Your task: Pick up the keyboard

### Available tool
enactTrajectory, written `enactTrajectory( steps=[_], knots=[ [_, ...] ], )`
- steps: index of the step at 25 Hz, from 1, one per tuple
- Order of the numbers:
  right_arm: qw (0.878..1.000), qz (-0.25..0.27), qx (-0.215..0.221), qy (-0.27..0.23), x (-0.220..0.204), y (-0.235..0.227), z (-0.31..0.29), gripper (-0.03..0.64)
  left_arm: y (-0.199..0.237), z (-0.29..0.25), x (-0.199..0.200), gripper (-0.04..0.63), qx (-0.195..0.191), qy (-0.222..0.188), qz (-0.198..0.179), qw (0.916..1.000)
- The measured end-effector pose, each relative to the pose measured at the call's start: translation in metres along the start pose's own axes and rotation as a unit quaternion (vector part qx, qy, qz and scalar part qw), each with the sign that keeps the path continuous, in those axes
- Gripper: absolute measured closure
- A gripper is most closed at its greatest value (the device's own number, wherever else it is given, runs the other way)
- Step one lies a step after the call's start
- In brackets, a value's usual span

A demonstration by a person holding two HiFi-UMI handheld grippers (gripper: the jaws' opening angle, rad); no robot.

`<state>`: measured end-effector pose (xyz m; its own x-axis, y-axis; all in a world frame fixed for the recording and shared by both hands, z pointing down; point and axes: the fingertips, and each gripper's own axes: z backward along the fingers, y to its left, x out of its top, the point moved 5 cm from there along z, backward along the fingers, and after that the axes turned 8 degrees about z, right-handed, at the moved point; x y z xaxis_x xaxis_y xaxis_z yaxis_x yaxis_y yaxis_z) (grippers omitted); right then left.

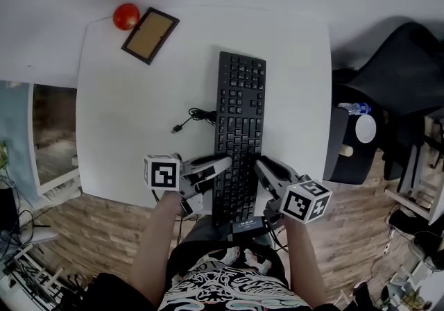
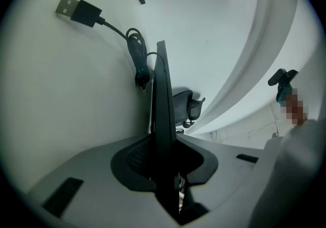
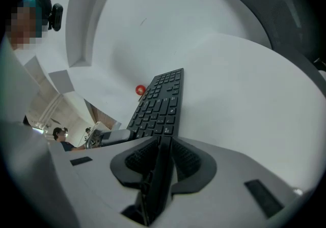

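A long black keyboard (image 1: 239,129) lies lengthwise on the white table (image 1: 125,129), its near end over the front edge. My left gripper (image 1: 220,164) clamps the keyboard's left side near that end. My right gripper (image 1: 262,167) clamps the right side opposite it. In the left gripper view the keyboard (image 2: 162,105) stands edge-on between the pads of the left gripper (image 2: 164,143). The right gripper view shows the keys of the keyboard (image 3: 158,105) running away from the right gripper (image 3: 164,143), whose pads press on its rim. The keyboard's cable lies coiled, with its USB plug (image 2: 76,10) loose on the table.
A red ball (image 1: 126,16) and a brown picture frame (image 1: 150,35) lie at the table's far left corner. The cable coil (image 1: 201,116) sits just left of the keyboard. A black office chair (image 1: 388,87) stands to the right of the table. Wooden floor shows below the front edge.
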<state>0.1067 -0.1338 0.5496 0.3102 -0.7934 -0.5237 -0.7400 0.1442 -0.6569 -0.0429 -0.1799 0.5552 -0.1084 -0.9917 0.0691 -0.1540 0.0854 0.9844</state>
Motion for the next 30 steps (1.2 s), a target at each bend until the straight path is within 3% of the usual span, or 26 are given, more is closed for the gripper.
enactTrajectory(
  steps=[9,18,23,30],
  knots=[
    [0.998,-0.058,0.025,-0.030,0.006,-0.006,0.008,0.493,-0.010,0.000,-0.003,0.500,-0.044,-0.016,0.014,0.9988],
    [0.987,-0.127,0.088,-0.049,-0.004,-0.011,0.000,0.463,-0.005,0.001,-0.004,0.499,-0.063,-0.024,0.008,0.9977],
    [0.985,-0.129,0.100,-0.057,-0.006,-0.008,-0.008,0.460,-0.004,0.002,-0.002,0.499,-0.060,-0.013,-0.015,0.9980],
    [0.971,-0.151,0.166,-0.085,-0.008,0.005,-0.026,0.425,0.002,0.003,0.001,0.499,-0.088,-0.001,-0.013,0.9960]
  ],
)
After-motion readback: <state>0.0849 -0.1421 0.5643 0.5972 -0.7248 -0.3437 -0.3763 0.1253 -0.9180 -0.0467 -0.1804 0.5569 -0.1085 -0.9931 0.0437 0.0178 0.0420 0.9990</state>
